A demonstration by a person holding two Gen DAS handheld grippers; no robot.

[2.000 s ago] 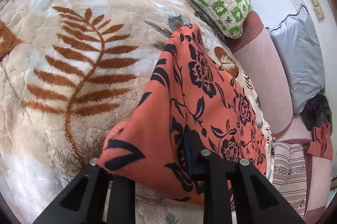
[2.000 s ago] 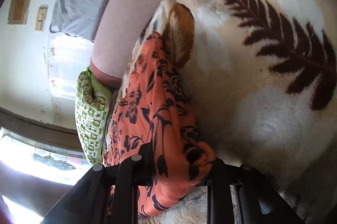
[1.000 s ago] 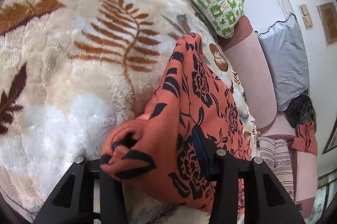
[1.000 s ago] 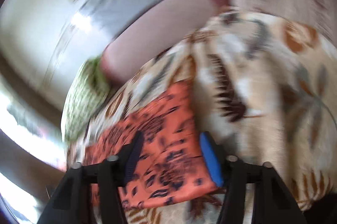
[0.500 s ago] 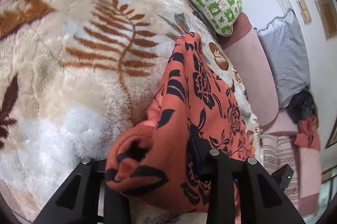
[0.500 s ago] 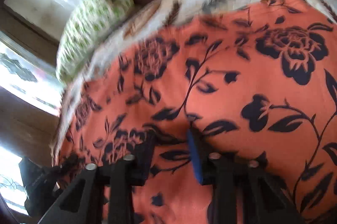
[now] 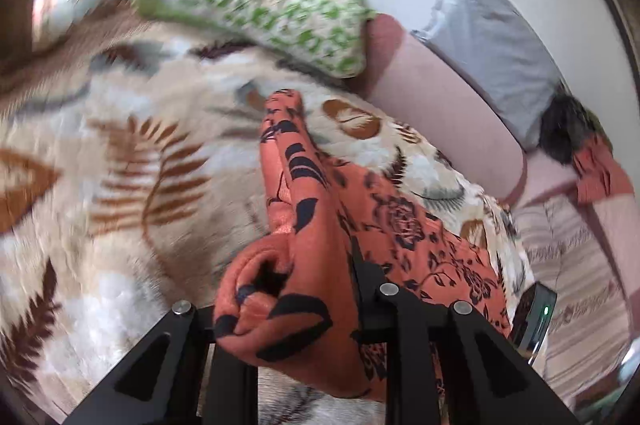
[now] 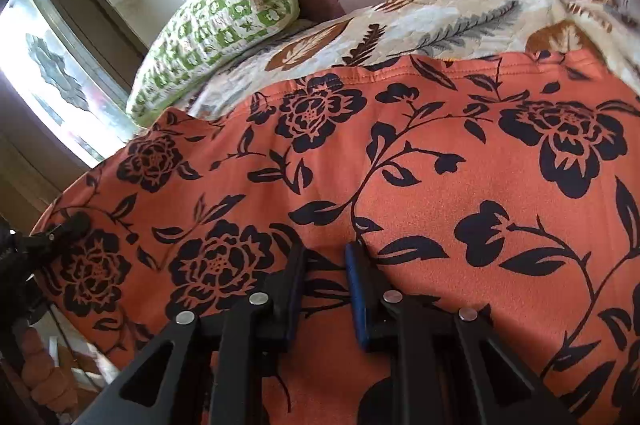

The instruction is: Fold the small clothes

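Pinching the orange floral garment [image 8: 400, 165], both the closing left gripper [image 7: 280, 309] and the right gripper [image 8: 324, 289] hold it mid-fold beside the green pillow [image 8: 216, 25]; the folding looks unfinished.

Both wrist cameras look steeply down, close over the same orange floral cloth [image 7: 400, 225] on the blanket [image 7: 120, 165].

Landmark: plush blanket [image 7: 120, 161], cream with brown and grey fern leaves, spread wide. At its far edge, lay a green-and-white patterned pillow [image 7: 256, 5], touching. Just beside that pillow, along the blanket's far side, ran a long pink bolster [image 7: 448, 113]. Behind the bolster, leaned a grey cushion [image 7: 492, 45] against the pale wall. Off the blanket's right edge, seen a striped cloth [image 7: 568, 257]. Beyond the pillow, stood a bright window [image 8: 52, 81].
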